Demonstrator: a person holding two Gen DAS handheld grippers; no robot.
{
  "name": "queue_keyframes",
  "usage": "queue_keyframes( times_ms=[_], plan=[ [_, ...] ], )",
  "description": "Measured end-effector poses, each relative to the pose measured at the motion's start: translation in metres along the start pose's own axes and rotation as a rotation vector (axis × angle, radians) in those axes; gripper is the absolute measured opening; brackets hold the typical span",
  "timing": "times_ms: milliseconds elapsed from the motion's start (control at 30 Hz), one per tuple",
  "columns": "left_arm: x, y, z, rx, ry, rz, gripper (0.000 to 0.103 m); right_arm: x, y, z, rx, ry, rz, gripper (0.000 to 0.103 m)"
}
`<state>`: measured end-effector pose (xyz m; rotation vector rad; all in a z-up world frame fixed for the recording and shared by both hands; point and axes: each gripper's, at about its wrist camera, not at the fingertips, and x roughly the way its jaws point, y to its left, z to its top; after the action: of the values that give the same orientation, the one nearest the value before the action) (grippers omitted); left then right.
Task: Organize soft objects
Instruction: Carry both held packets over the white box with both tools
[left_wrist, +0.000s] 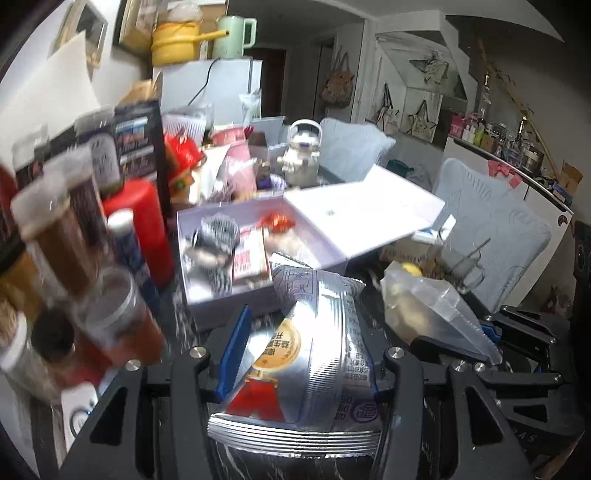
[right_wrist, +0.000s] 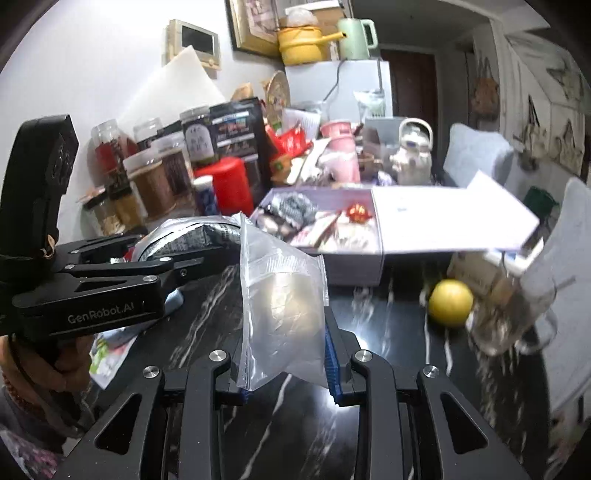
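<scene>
While aloft: foil packet (left_wrist: 314, 354); clear bag (right_wrist: 282, 314)

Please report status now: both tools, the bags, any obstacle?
Left tool shut on foil bag. Right tool shut on clear bag. Open box ahead.

Silver foil snack packet (left_wrist: 314, 354) with red and yellow print, puffy, clamped between my left tongs (left_wrist: 303, 363), lifted off the bench, clear zip bag (right_wrist: 282, 306) with a pale lump inside, upright, pinched in my right tongs (right_wrist: 286, 369)
</scene>
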<state>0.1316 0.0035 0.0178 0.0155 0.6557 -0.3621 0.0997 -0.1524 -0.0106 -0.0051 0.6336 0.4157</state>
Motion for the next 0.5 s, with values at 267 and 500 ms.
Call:
queue_keyframes(
  times_ms=[267, 500],
  plan=[
    [0.010, 0.001, 0.047, 0.024, -0.080, 0.001, 0.051, 0.008, -0.010, 0.041, -0.036, -0.052, 0.004, 0.030],
    [0.024, 0.010, 0.086, 0.036, -0.134, 0.005, 0.051, 0.025, -0.028, 0.076, -0.037, -0.080, -0.009, 0.030]
  ],
)
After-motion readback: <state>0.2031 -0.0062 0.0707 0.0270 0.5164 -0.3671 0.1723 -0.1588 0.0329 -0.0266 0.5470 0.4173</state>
